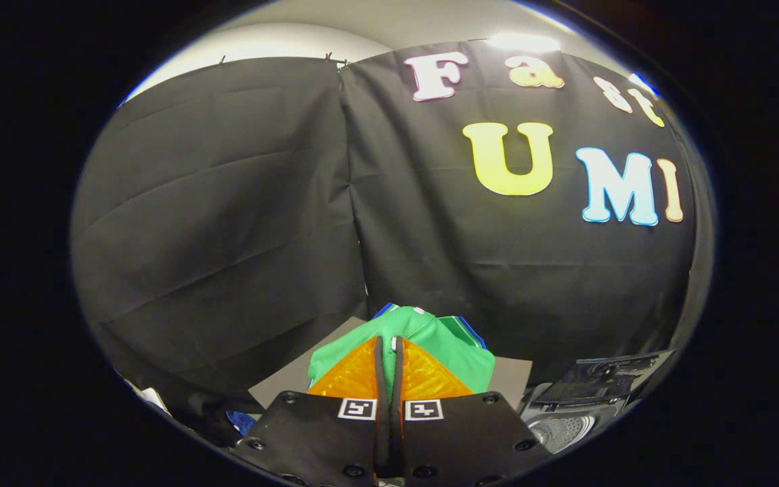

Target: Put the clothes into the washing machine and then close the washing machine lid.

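The tool (389,345) has its two fingers pressed close together, pinching a soft green cloth garment with blue and white trim (430,338) that bunches up just past the tips. The grey washing machine with its open black lid (592,392) sits off to the right, lower down. The pinch looks small, so I think the cloth could slip and miss the round metal drum (562,429).

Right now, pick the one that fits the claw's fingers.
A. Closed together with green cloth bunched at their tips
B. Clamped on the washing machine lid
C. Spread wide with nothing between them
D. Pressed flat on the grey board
A: the claw has its fingers nearly touching, and the green garment bulges up around and just beyond their tips, above the grey board; the washing machine drum lies off to the side.
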A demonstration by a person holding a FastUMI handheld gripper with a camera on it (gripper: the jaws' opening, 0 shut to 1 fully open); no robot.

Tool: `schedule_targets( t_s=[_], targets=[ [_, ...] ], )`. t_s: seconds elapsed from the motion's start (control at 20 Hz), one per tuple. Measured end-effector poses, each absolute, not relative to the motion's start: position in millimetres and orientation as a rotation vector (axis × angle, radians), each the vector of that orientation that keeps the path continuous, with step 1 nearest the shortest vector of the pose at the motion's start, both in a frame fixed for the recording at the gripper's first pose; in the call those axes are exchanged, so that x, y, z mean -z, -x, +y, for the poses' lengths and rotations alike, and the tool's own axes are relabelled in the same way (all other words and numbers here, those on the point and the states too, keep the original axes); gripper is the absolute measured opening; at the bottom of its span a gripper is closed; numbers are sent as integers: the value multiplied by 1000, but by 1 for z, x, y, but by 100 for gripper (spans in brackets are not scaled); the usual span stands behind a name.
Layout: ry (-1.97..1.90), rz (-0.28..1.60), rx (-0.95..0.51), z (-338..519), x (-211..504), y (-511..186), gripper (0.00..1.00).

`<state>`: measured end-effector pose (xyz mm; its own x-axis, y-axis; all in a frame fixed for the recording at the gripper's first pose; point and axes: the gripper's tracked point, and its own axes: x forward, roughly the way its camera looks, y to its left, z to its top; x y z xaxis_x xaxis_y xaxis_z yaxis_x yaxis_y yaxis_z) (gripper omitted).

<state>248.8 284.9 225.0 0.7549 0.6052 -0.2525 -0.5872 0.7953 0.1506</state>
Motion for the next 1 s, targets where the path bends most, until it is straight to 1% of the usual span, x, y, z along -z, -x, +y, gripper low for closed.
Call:
schedule_targets(
  t_s=[0.3, 0.7, 1.0],
  targets=[
    [-101, 269, -558, 208, -239, -267, 1],
    [-121, 270, -407, 90, -232, -280, 1],
    [-136, 273, -313, 21, -227, -278, 1]
  ],
)
